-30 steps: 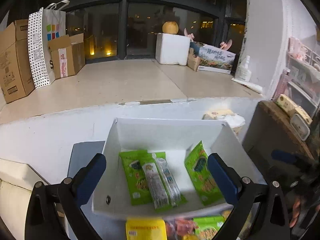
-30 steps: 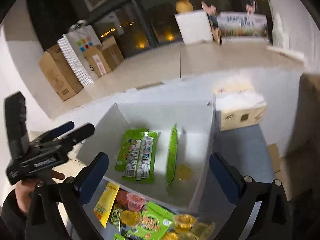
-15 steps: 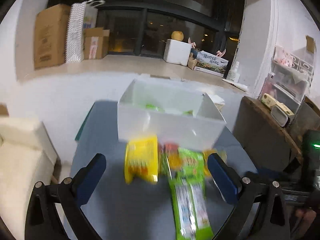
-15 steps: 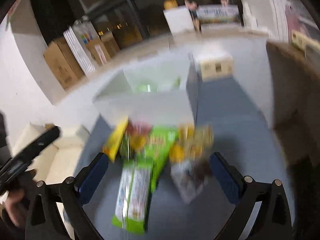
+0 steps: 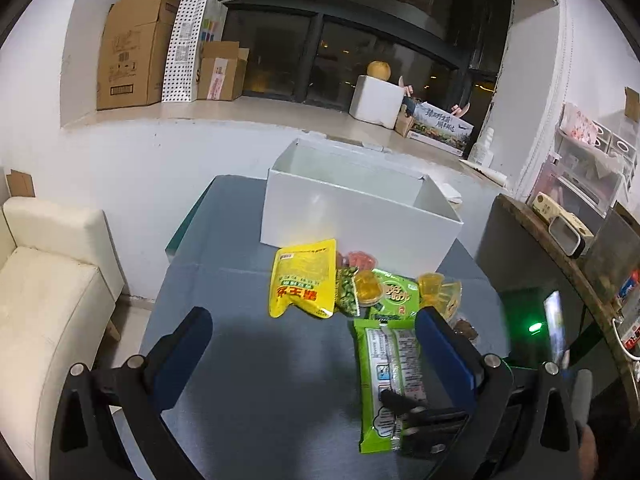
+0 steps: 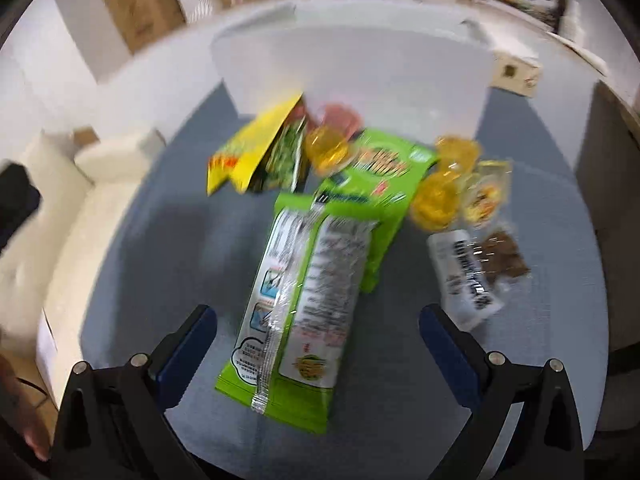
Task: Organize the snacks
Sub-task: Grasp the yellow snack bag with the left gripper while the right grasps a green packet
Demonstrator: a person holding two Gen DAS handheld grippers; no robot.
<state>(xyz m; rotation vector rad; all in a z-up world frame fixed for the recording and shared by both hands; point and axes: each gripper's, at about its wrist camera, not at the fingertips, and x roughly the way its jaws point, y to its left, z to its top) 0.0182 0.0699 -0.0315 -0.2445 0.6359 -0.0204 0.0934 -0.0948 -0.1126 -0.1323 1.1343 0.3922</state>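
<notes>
A white box [image 5: 360,216] stands at the far end of a grey-blue table [image 5: 240,360]. In front of it lies a heap of snacks: a yellow pouch [image 5: 302,278], a long green packet [image 5: 390,376], another green bag [image 5: 394,294], yellow jelly cups [image 5: 368,292] and a brown snack packet [image 6: 480,272]. My left gripper [image 5: 312,350] is open and empty above the near table. My right gripper [image 6: 316,344] is open, low over the long green packet [image 6: 300,300], which lies between its fingers. The right gripper also shows in the left wrist view [image 5: 424,420] at the packet's near end.
A cream sofa [image 5: 44,292] stands left of the table. A dark wooden shelf [image 5: 560,264] with small items stands to the right. Cardboard boxes [image 5: 132,52] and a white foam box [image 5: 376,100] sit on the window ledge behind. A tissue box [image 6: 516,72] lies right of the white box.
Both grippers have pulled back from over the white box and dropped low over the near table. The right gripper has closed in on the long green packet.
</notes>
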